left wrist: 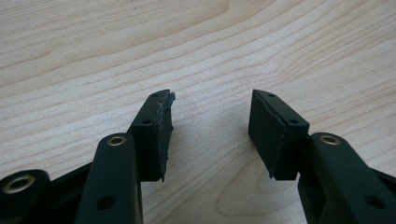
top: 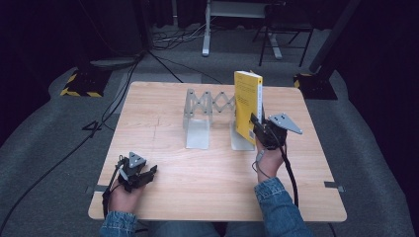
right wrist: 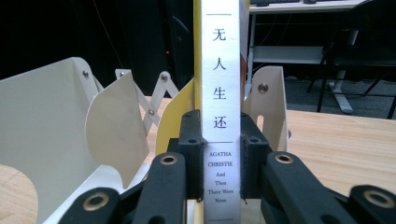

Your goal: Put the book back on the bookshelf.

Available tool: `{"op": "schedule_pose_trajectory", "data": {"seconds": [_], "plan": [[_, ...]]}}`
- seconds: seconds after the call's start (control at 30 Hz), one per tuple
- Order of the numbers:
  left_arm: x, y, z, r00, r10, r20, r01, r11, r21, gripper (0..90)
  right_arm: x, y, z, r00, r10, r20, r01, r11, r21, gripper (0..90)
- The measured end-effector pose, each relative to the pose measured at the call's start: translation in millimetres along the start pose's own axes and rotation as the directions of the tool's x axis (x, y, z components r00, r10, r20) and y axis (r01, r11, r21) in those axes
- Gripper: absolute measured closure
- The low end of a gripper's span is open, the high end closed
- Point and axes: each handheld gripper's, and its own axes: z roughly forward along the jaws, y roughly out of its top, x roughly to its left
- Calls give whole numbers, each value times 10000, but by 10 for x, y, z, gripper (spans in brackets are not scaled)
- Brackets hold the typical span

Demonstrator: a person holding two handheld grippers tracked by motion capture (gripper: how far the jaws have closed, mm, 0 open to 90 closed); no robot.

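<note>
The left gripper (top: 146, 174) rests near the front left corner of the desk (top: 163, 113), its fingers (left wrist: 154, 135) parted fairly wide over bare wood with nothing between them; it looks to have no part in the work for now. In the middle stands the rack (top: 207, 111), a pale metal expanding holder with upright plates, its left bays empty. At its right end the book (top: 247, 106) stands upright, spine toward the person, pinched at the spine by the right gripper (top: 257, 129). In the right gripper view the fingers (right wrist: 190, 154) press on both sides of the spine low down, beside the author's name. The book seems to sit in the rack's rightmost bay, so shelving looks almost done; left is to let go and back the hand off
</note>
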Motion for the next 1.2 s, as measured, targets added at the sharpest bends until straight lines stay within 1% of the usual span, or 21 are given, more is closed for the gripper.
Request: {"op": "schedule_pose_trajectory", "data": {"seconds": [0.17, 0.23, 0.37, 0.5, 0.57, 0.6, 0.87, 0.97, 1.03, 1.13, 1.2], "plan": [[-2, 2, 2, 10000, -11, 8, 11, 10000, 5, 497, 46, -101, 28, 9999, -135, -46, 136, 9997, 179, 759], [-2, 3, 2, 10000, -12, 6, 12, 10000, 9, 497, 53, -138, 40, 9999, -67, -132, 71, 9995, 310, 759], [-1, 4, 2, 10000, 10, -1, -10, 10000, 30, 497, 69, -203, 62, 9997, -100, -231, 111, 9988, 483, 759], [-1, 4, 2, 10000, 21, 2, -21, 10000, 37, 497, 126, -295, 109, 9989, -279, -388, 312, 9956, 888, 758], [-1, 4, 2, 10000, 22, 3, -22, 10000, 36, 497, 135, -310, 117, 9988, -278, -414, 317, 9950, 952, 758], [-1, 4, 2, 10000, 21, 4, -21, 10000, 35, 497, 150, -327, 123, 9983, -360, -462, 401, 9949, 927, 758], [-2, 4, 2, 10000, 18, 4, -18, 10000, 35, 497, 185, -341, 115, 9969, -503, -602, 564, 9930, 1036, 758], [-2, 3, 0, 10000, 27, -2, -27, 10000, 48, 497, 222, -380, 103, 9964, -540, -649, 601, 9936, 958, 757], [-2, 3, 0, 10000, 29, -3, -29, 10000, 47, 497, 256, -415, 92, 9954, -694, -665, 755, 9927, 939, 757], [-2, 3, 0, 10000, 24, -4, -24, 10000, 44, 497, 291, -462, 86, 9948, -815, -615, 874, 9912, 996, 754], [-2, 4, 0, 10000, 18, -2, -18, 10000, 43, 497, 302, -498, 98, 9946, -870, -574, 933, 9886, 1181, 751]]}}
